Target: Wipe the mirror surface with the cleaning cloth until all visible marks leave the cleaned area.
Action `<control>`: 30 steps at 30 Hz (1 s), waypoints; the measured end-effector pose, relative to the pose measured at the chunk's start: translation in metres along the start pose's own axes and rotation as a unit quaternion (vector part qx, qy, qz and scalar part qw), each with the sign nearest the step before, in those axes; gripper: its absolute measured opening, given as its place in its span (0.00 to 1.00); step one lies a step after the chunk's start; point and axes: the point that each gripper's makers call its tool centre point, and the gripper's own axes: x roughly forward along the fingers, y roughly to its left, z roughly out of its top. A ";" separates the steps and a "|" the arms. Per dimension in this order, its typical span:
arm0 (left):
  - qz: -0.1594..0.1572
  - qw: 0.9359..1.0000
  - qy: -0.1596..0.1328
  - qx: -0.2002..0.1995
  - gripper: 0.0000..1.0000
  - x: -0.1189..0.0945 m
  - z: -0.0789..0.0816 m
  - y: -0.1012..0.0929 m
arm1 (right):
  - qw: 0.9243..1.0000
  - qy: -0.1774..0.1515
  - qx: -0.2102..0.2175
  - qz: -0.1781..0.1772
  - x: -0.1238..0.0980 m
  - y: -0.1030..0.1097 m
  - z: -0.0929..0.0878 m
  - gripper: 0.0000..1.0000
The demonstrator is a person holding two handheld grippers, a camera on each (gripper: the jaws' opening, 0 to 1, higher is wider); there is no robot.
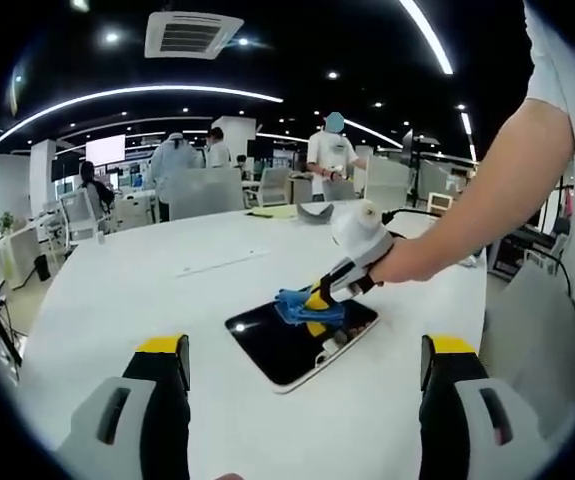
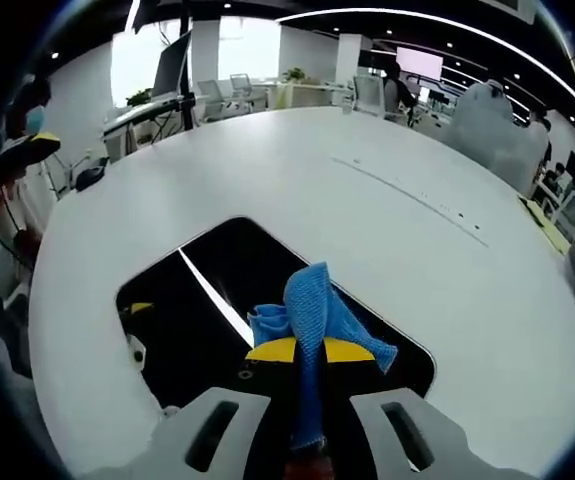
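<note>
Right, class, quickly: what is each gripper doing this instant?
Left gripper: open, holding nothing, hovering near the mirror.
Right gripper: shut on the blue cloth, over the mirror.

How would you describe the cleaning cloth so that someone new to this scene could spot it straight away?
Start at the big white table, then find the dark mirror lying flat near its front edge. The cloth is the small crumpled blue piece pinched in the right gripper over that mirror, the only blue thing there.

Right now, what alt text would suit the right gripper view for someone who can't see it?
The right gripper pinches a blue cloth over a dark mirror lying flat on a white table, with office desks behind.
</note>
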 end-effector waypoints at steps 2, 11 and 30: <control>0.001 1.000 0.002 0.001 0.97 0.000 -0.001 0.000 | 1.000 -0.001 0.002 -0.001 0.000 0.001 0.000 0.03; 0.004 1.000 -0.001 -0.004 0.97 -0.002 0.000 0.000 | 1.000 -0.007 0.007 -0.002 -0.003 0.006 -0.002 0.03; -0.001 1.000 -0.003 -0.006 0.96 0.000 0.000 0.003 | 1.000 -0.011 0.005 0.004 -0.010 0.019 -0.007 0.03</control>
